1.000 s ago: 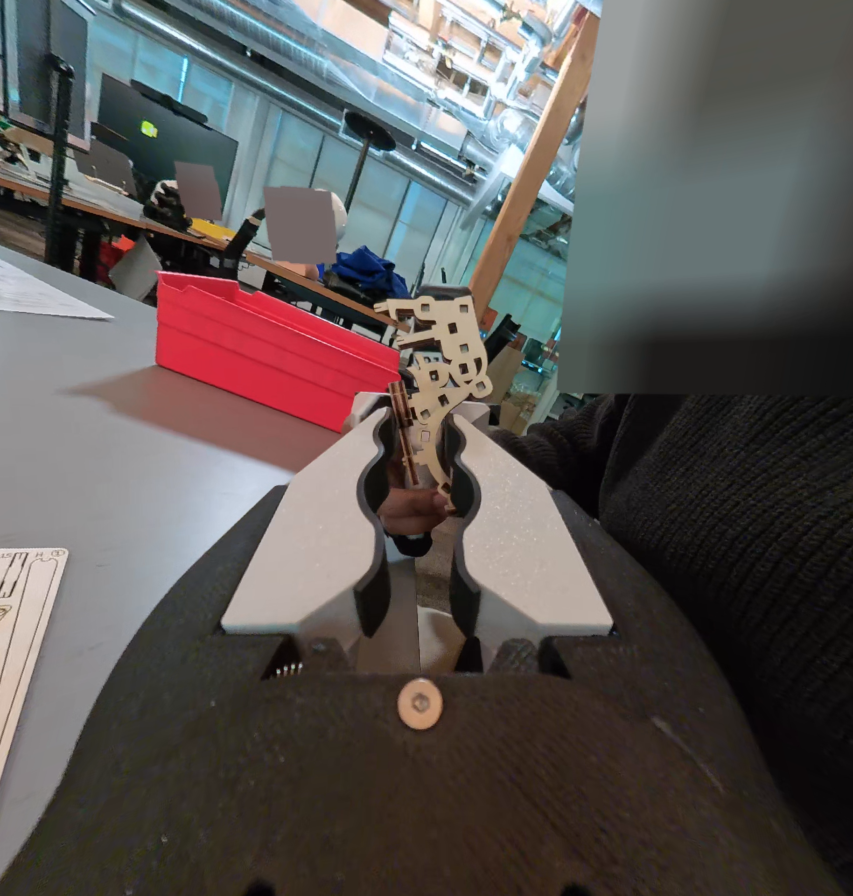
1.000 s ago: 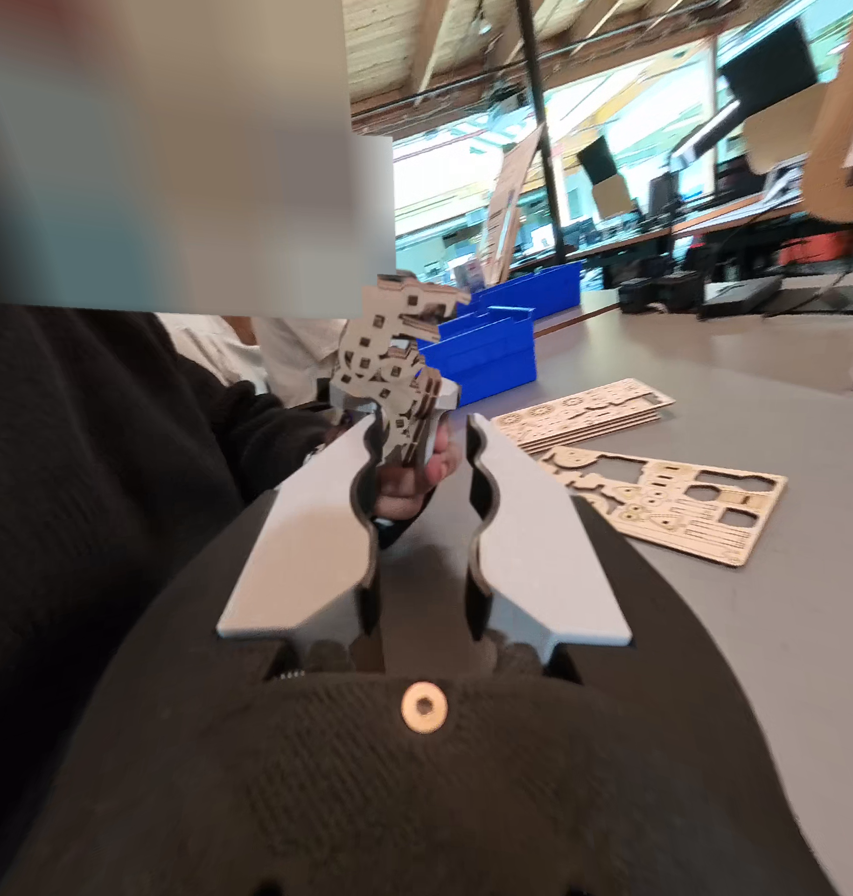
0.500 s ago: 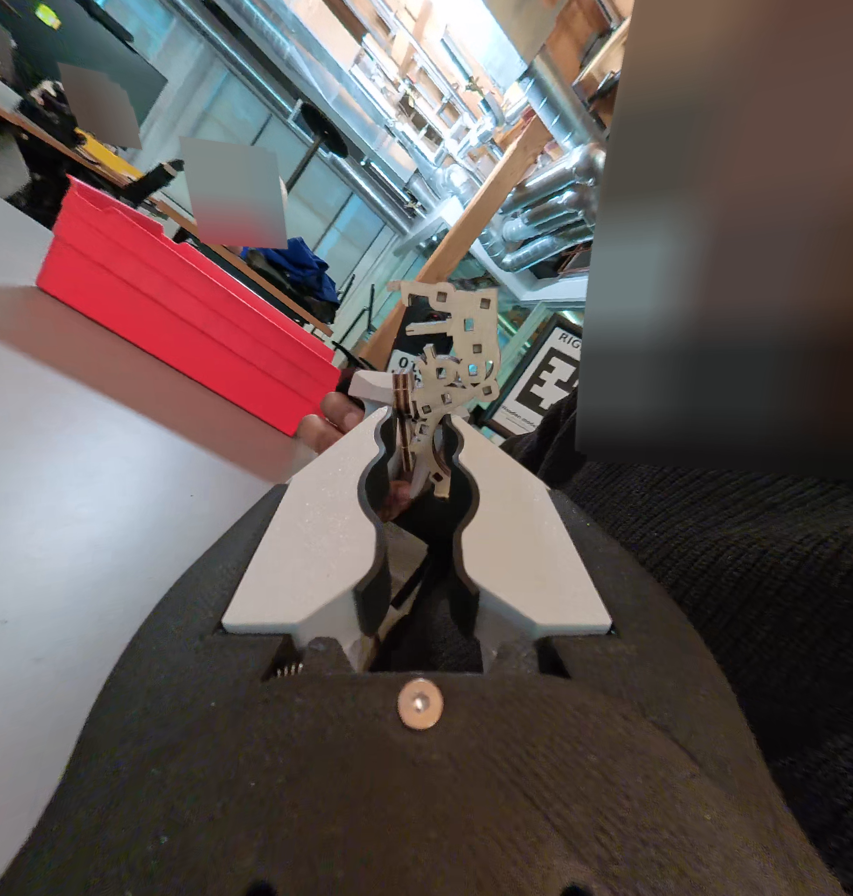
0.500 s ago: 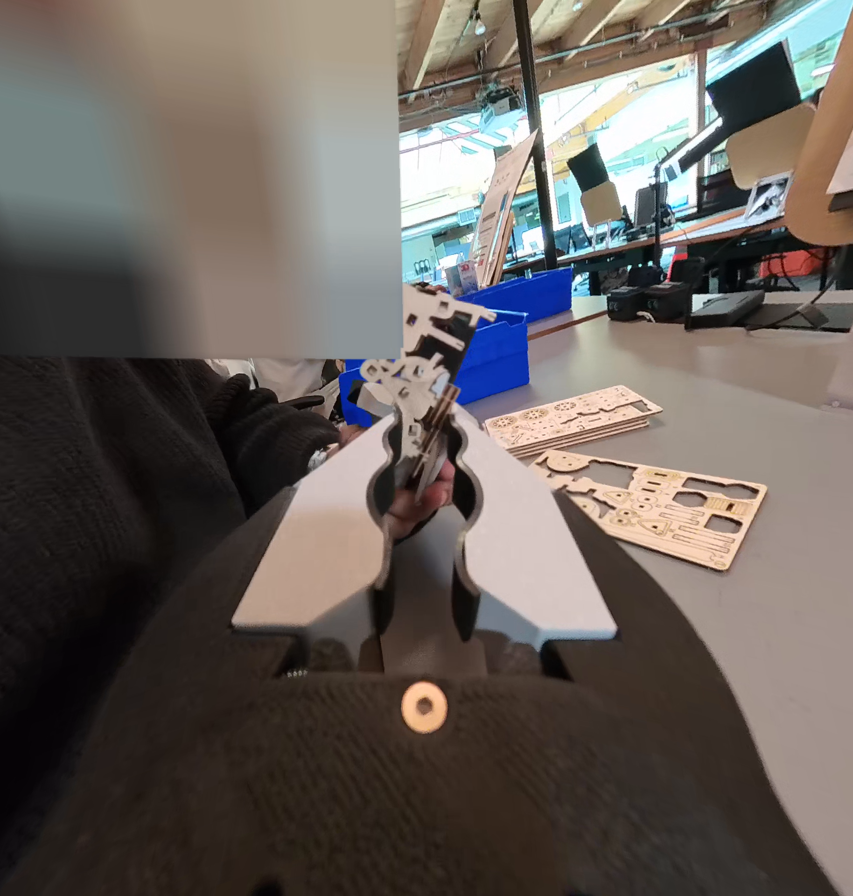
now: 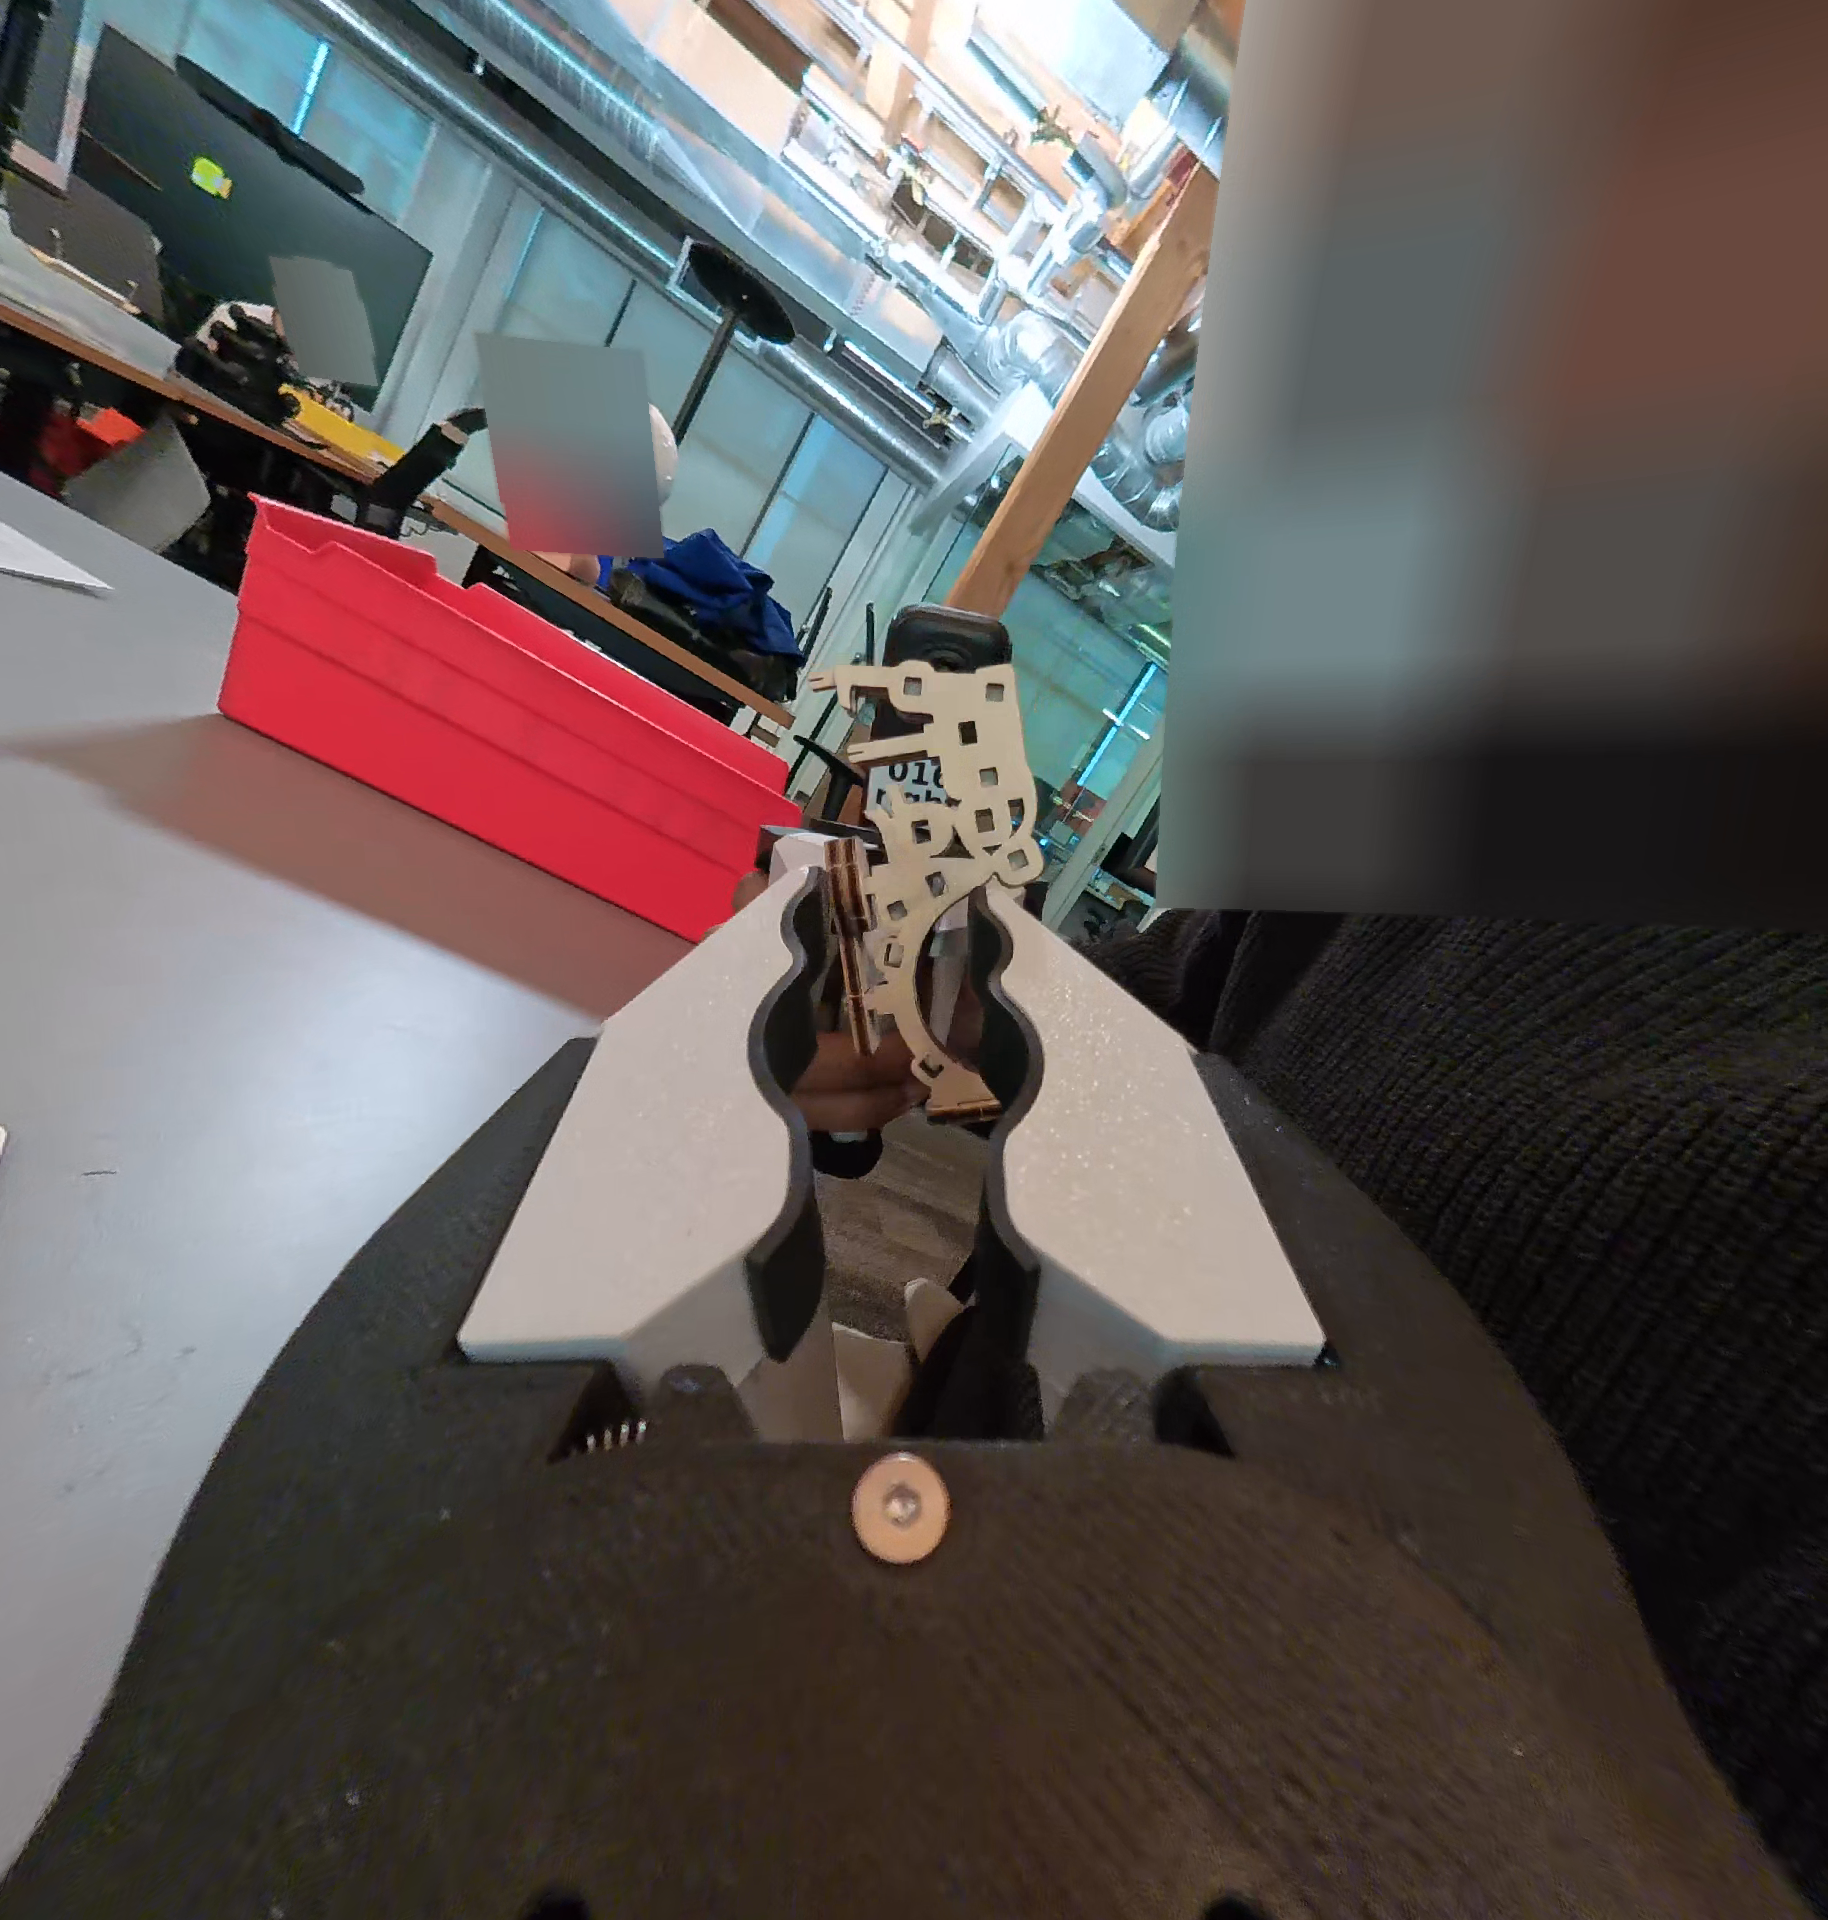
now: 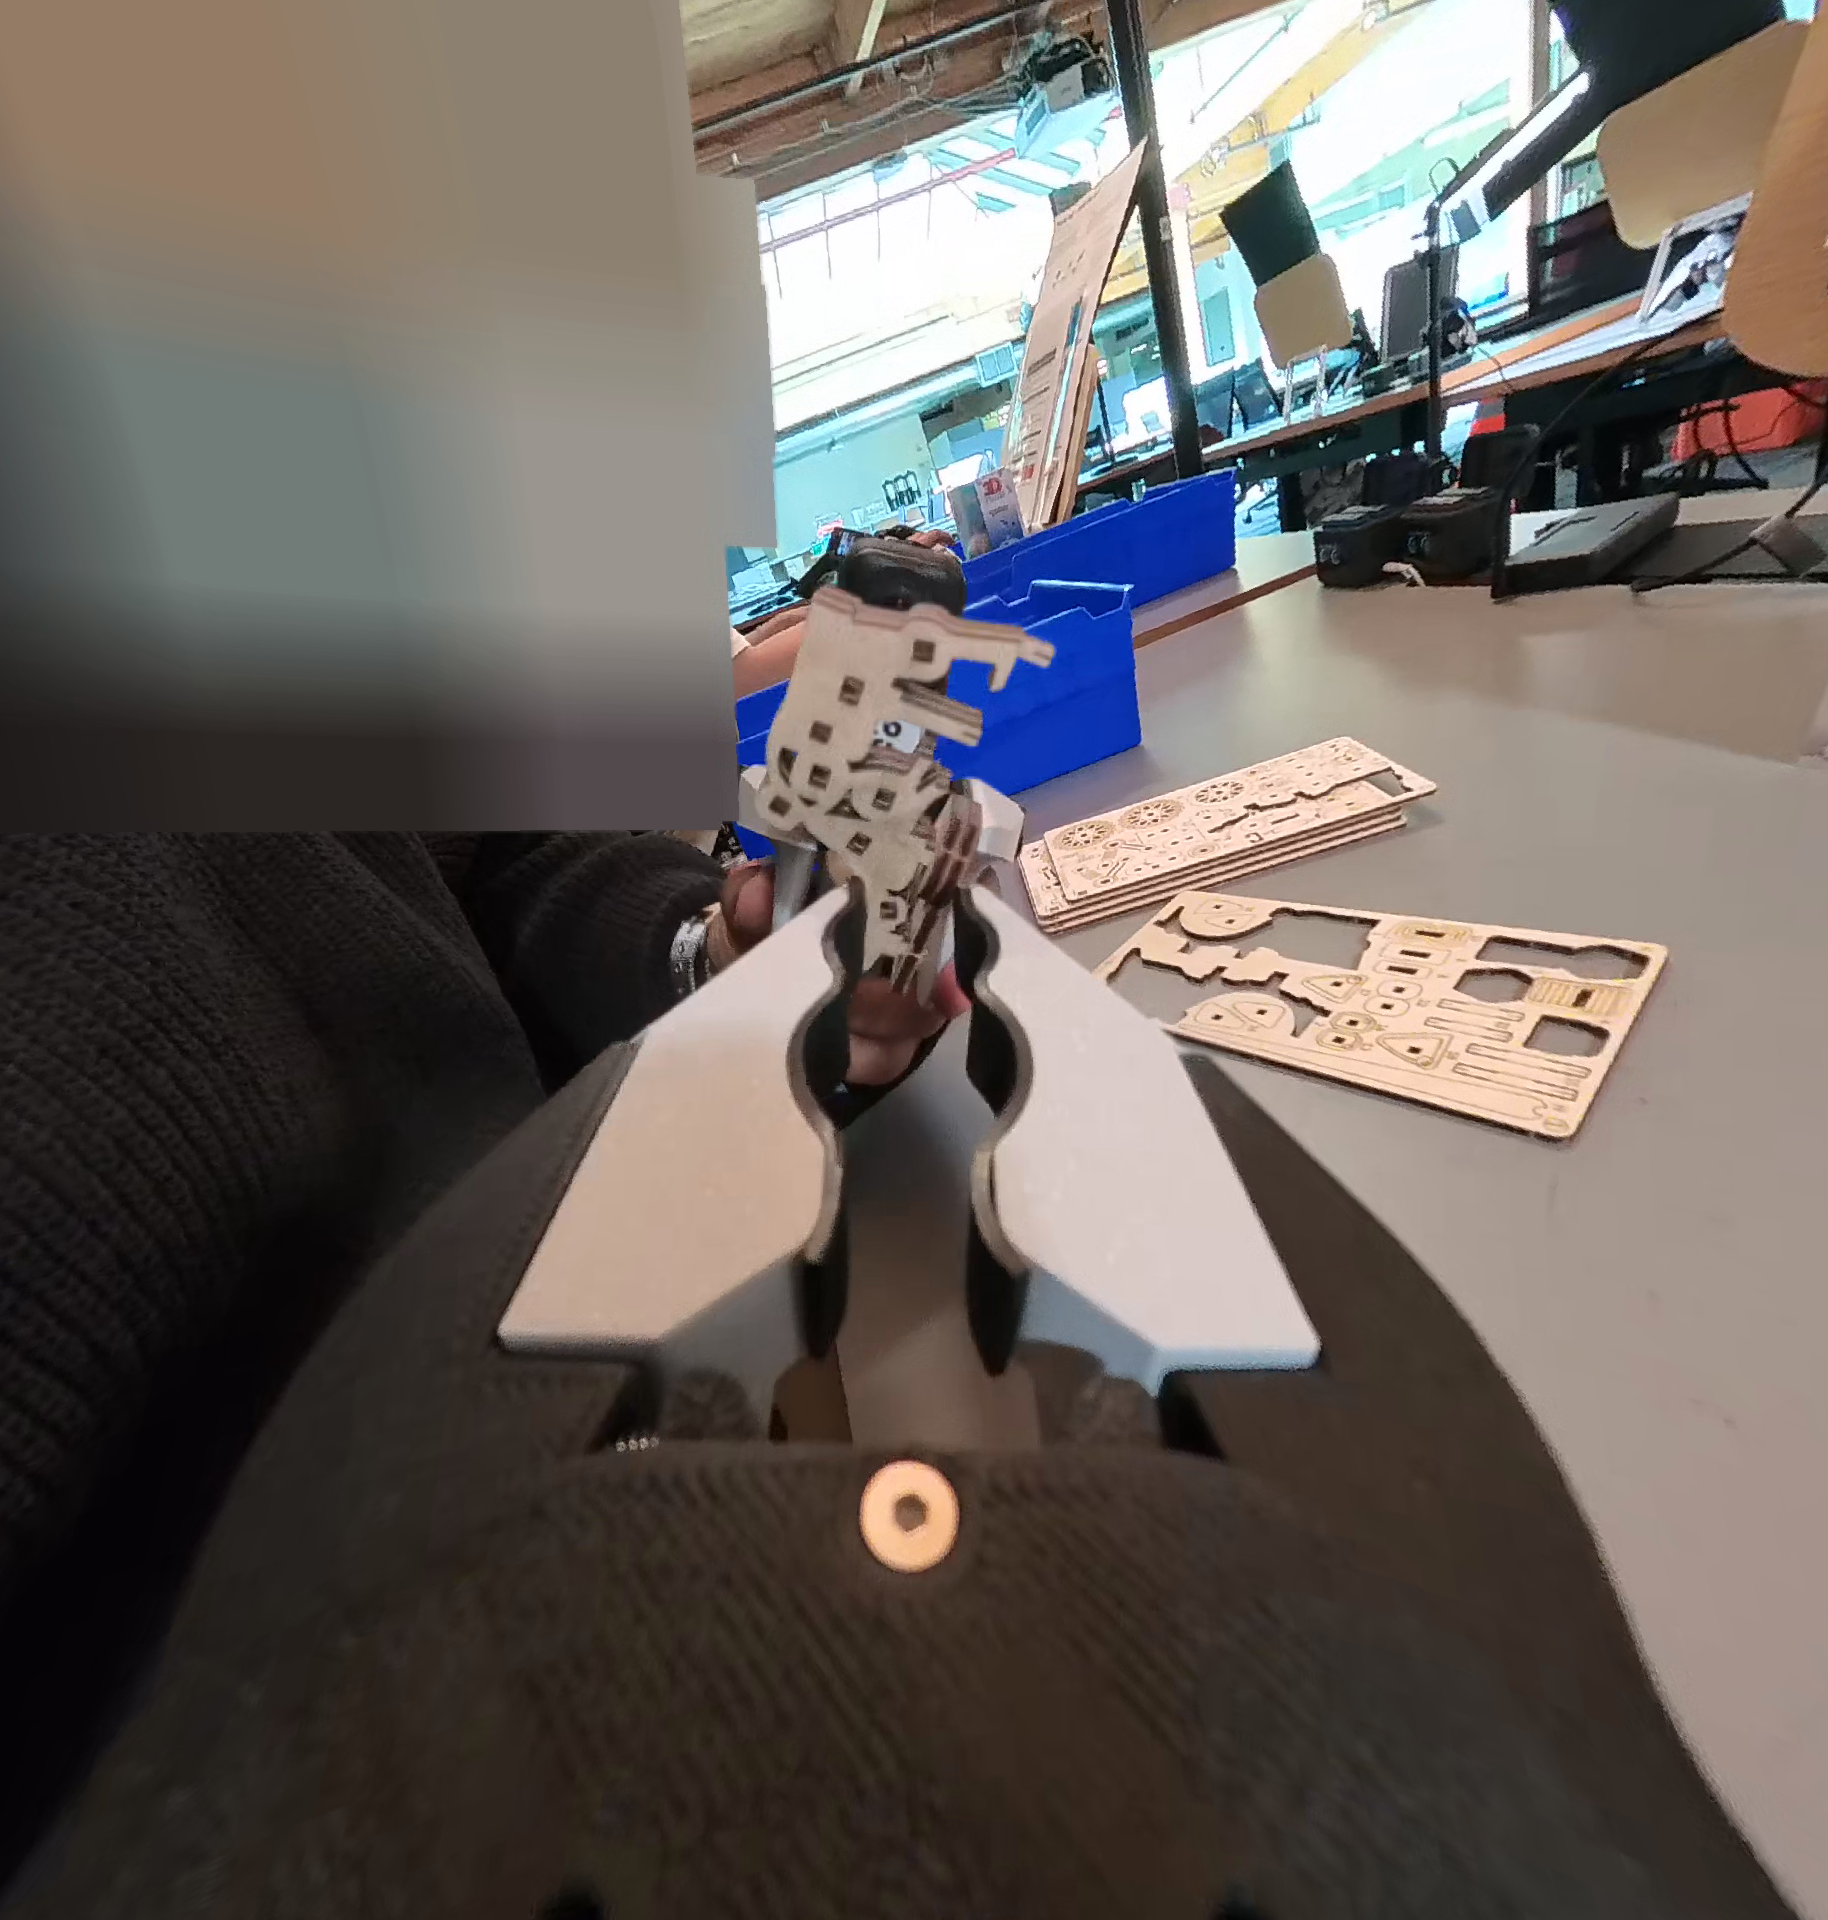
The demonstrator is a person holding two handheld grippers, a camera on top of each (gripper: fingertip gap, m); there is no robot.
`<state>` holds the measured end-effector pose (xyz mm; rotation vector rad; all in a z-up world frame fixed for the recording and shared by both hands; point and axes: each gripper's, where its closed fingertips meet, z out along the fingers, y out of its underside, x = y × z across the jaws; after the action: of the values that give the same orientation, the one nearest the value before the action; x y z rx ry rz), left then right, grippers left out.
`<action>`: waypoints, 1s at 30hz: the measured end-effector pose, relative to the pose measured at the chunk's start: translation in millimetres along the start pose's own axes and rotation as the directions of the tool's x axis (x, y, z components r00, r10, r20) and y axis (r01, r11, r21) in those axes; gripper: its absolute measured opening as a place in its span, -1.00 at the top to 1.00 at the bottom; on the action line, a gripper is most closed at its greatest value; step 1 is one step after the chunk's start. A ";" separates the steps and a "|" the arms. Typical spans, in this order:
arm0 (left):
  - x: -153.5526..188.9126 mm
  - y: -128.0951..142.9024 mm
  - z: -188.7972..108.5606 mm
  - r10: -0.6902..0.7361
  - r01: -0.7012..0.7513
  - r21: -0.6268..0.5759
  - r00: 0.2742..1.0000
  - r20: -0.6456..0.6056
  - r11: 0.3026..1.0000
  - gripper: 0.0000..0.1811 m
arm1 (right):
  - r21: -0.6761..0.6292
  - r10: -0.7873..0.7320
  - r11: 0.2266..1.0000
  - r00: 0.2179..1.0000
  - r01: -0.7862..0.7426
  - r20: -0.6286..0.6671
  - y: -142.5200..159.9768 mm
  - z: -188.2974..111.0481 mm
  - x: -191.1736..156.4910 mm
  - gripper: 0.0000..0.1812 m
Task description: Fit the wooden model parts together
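The wooden model [image 5: 951,790] is a pale plate with square holes and a stack of brown layers at its left edge. It is held in the air between my two grippers, which face each other. In the right wrist view the model [image 6: 858,748] rises from my right gripper [image 6: 907,914], which is shut on its lower end. My left gripper [image 5: 889,914] stands slightly open around the same lower end, with a thin gap on each side. The person's fingers [image 6: 889,1029] show behind the model.
A red bin [image 5: 453,707] stands on the grey table [image 5: 214,1039] to the left. Blue bins [image 6: 1055,665], a stack of wooden part sheets [image 6: 1232,831] and a punched-out sheet [image 6: 1409,1008] lie to the right. The person's black sleeve [image 5: 1564,1247] fills one side of each view. Left and right tips are no more than a few centimetres apart.
My right gripper was open beside the model a second ago and has closed on it. My left gripper's jaws have widened a little. Both views have tilted slightly.
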<state>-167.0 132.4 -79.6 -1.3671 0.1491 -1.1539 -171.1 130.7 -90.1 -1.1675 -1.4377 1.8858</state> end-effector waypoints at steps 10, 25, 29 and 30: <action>-9.0 7.2 0.5 0.016 -0.014 -0.049 0.998 0.054 0.999 0.79 | -0.066 0.036 0.997 0.999 -0.039 -0.037 15.7 3.7 5.5 0.74; -13.4 9.5 1.8 -0.200 0.200 -0.010 0.980 0.003 0.980 0.81 | 0.061 0.123 0.991 0.992 -0.121 -0.017 -4.6 -1.1 10.2 0.77; -15.5 8.9 0.9 -0.161 0.161 -0.017 0.987 0.030 0.987 0.82 | 0.051 0.114 0.992 0.993 -0.113 -0.029 -3.1 -1.1 11.3 0.78; -16.0 8.5 0.5 -0.148 0.148 -0.020 0.988 0.037 0.989 0.81 | 0.046 0.103 0.994 0.994 -0.102 -0.036 -2.5 -1.0 11.7 0.78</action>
<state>-169.8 142.1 -94.6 -1.4365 0.0356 -1.2537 -176.5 141.3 -91.7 -1.2714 -1.3325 1.9430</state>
